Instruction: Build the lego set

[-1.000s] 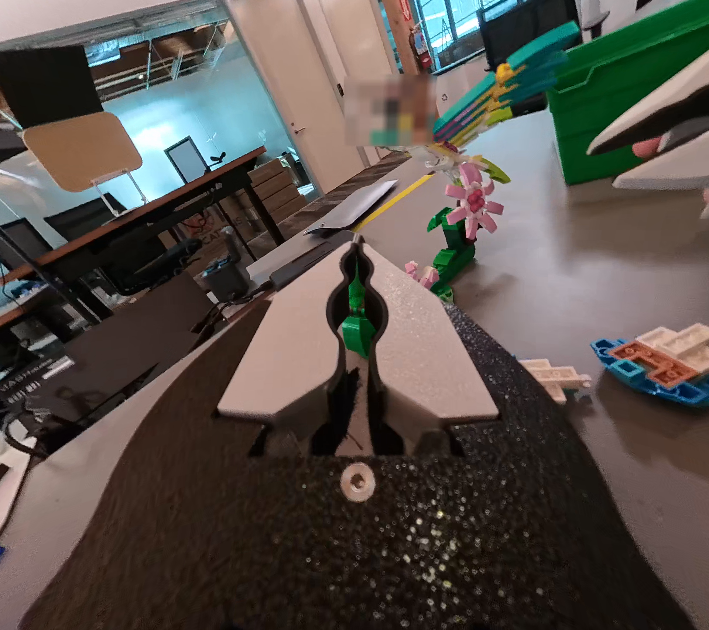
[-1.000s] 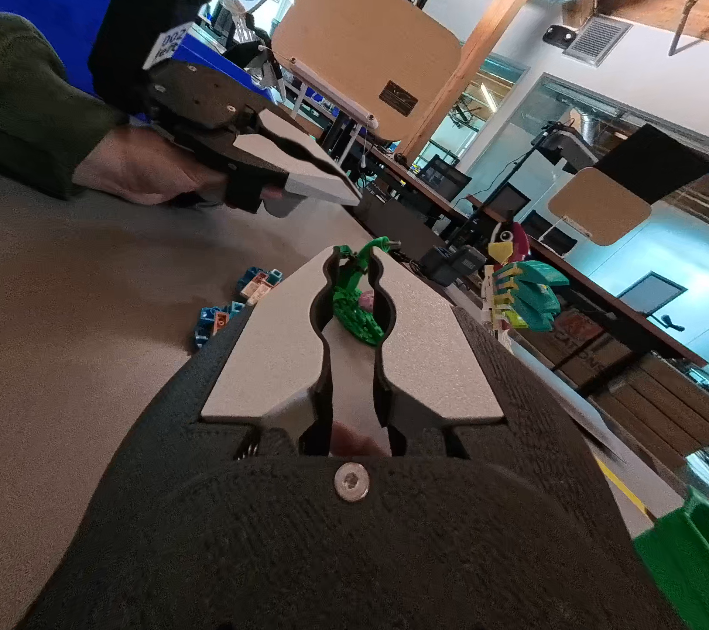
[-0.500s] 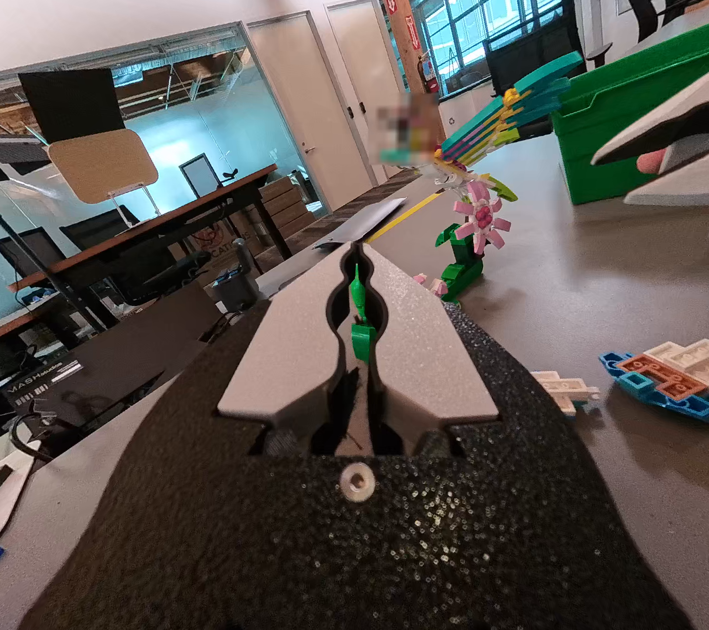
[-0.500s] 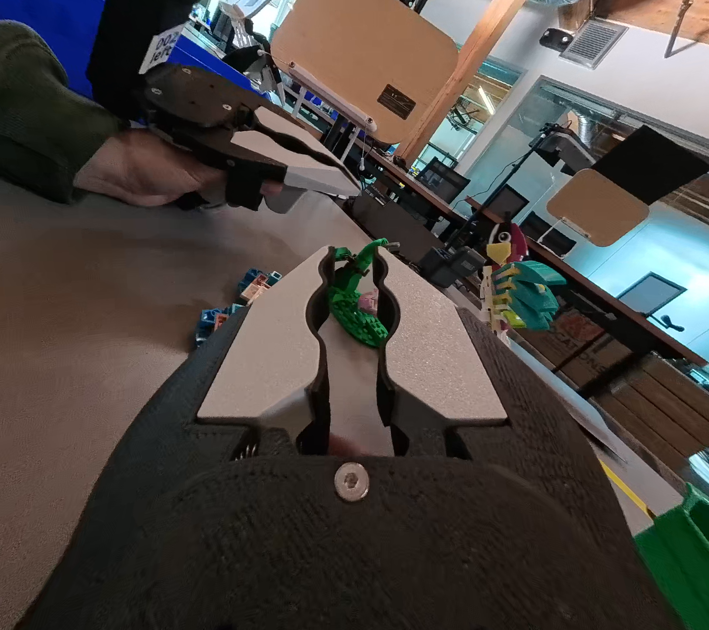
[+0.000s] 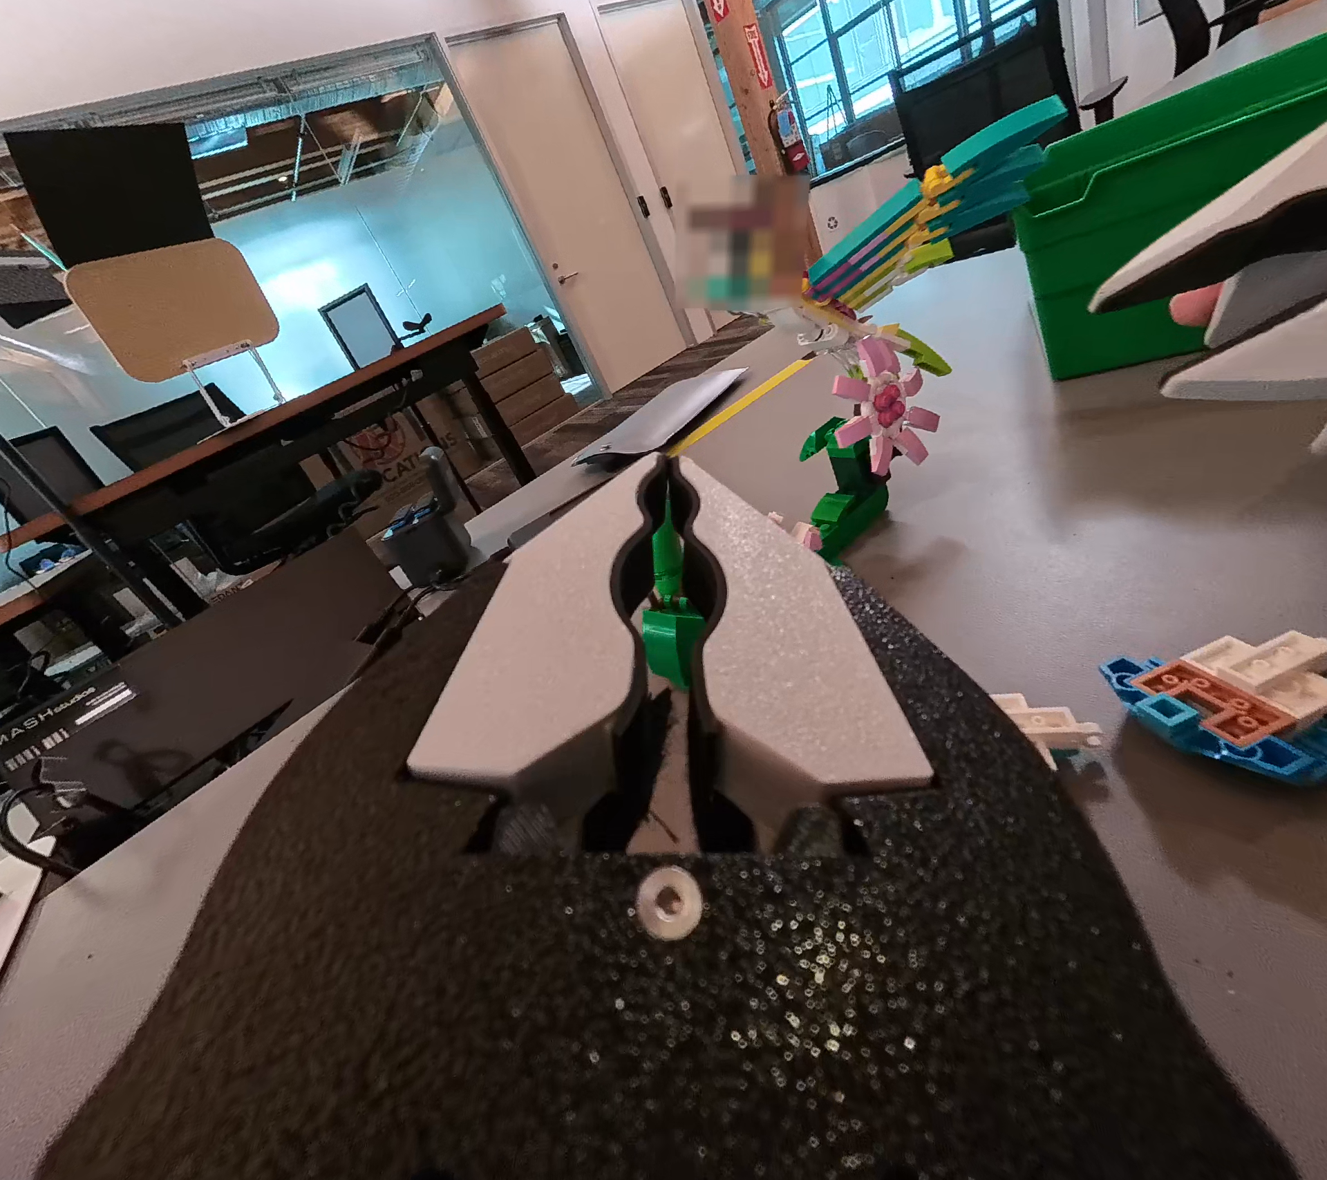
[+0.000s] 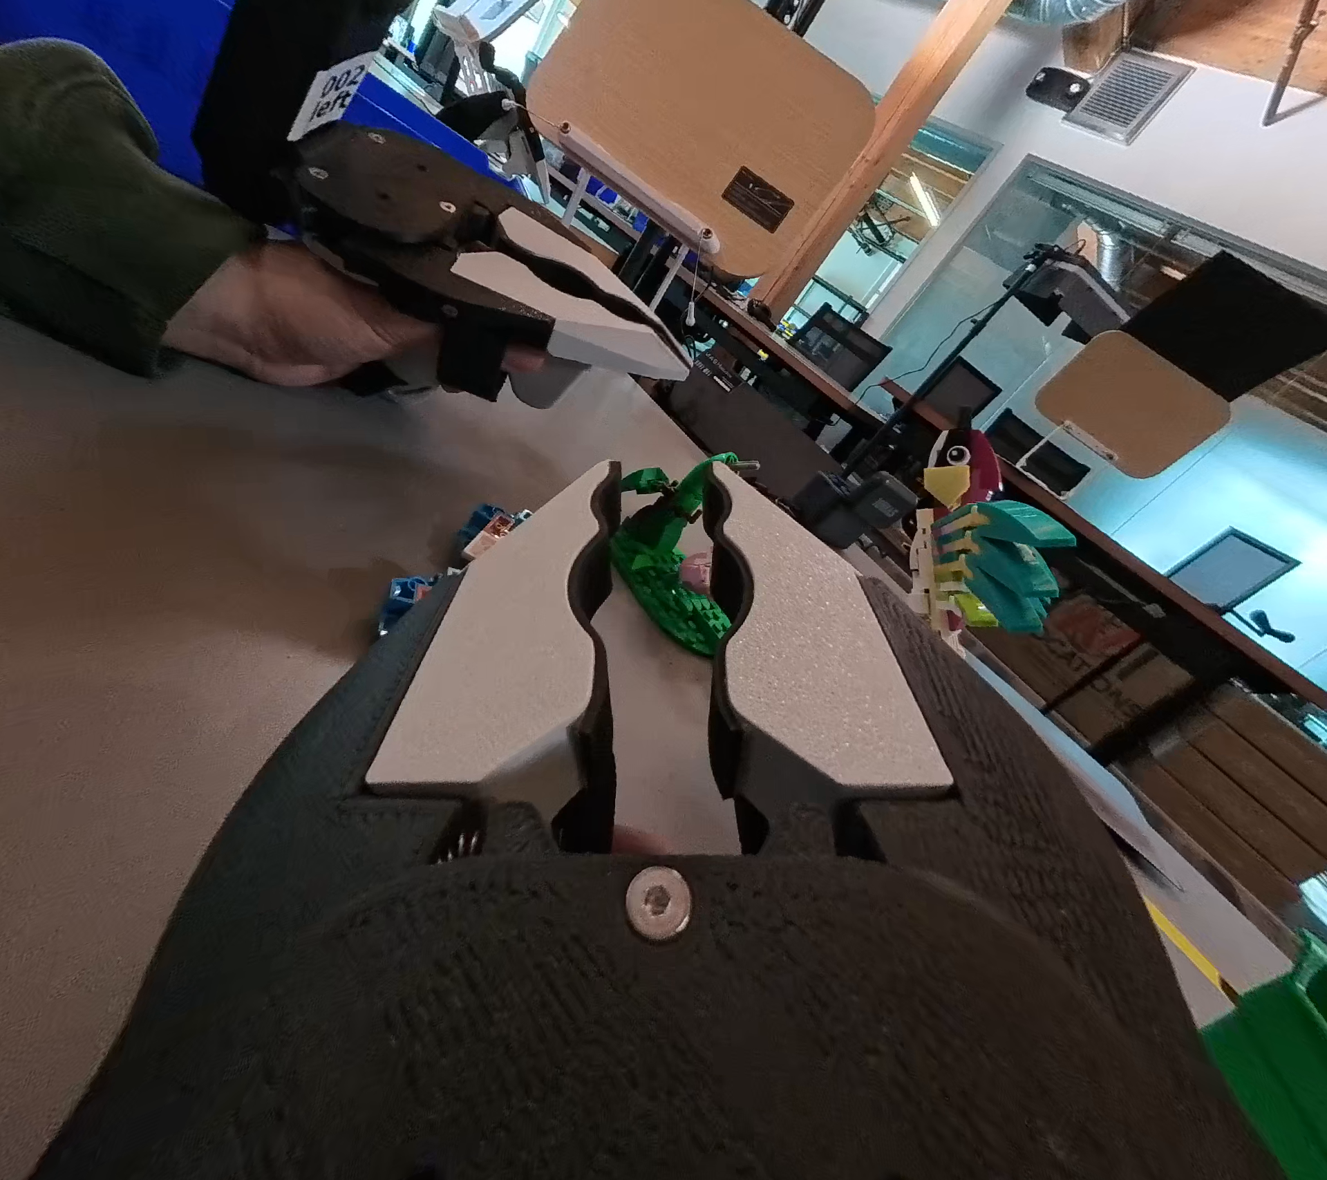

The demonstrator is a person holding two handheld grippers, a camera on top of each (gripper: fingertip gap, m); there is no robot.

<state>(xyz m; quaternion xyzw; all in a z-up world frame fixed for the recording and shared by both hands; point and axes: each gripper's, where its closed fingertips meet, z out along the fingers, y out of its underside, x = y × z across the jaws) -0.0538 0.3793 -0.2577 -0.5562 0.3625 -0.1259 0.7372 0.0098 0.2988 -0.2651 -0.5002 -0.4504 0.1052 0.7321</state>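
Left gripper (image 5: 668, 470) was level over the table (image 5: 1077, 571), jaws clamped on a green stem piece (image 5: 669, 614). Right gripper (image 6: 664, 477) tilted up, jaws slightly apart around the green plant model (image 6: 668, 578).

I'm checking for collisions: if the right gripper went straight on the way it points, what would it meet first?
The right gripper, open, points at the green brick-built plant stem with a pink bud on the grey table. That stem would likely be met first; depth is unclear.

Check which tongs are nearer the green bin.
Right. The right tongs are beside the green bin; the left tongs, shut on a green stem, are farther off, beyond the pink flower.
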